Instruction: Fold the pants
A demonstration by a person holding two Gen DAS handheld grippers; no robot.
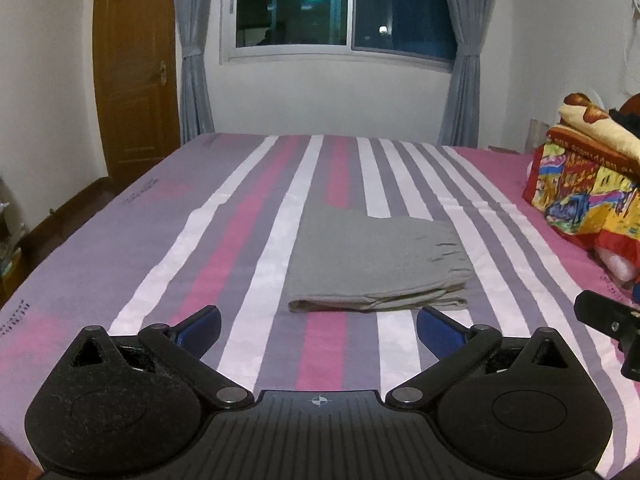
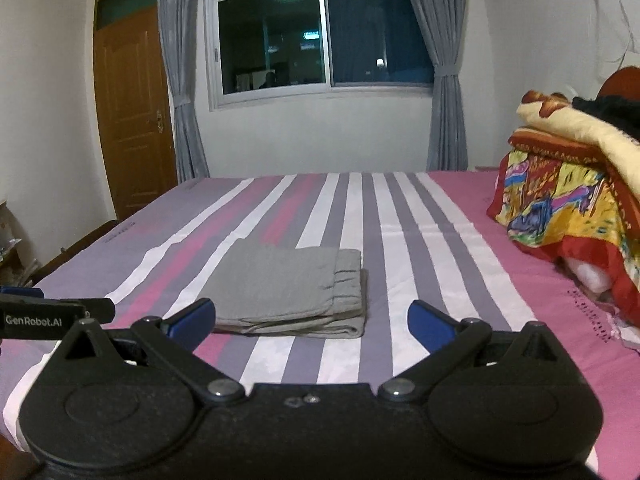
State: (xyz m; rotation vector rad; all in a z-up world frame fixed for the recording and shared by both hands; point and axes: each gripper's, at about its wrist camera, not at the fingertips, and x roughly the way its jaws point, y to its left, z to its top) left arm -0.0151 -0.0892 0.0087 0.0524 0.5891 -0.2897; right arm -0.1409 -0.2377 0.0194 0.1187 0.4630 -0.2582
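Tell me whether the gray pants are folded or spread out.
Folded: the gray pants lie as a compact stacked rectangle on the striped bed, layered edges showing at the near side.

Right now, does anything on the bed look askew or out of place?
Nothing stands out. The grey pants lie folded in a neat stack on the striped bedsheet, edges roughly aligned. Both grippers are open and clear of them. The blankets are piled at the right.

Only thing I could actually read was "GenRobot.AI", white letters on the black body of the left gripper point(image 2: 56, 316), at the left edge of the right wrist view. The bed sheet point(image 2: 460, 280) had small dark print, too blurry to read.
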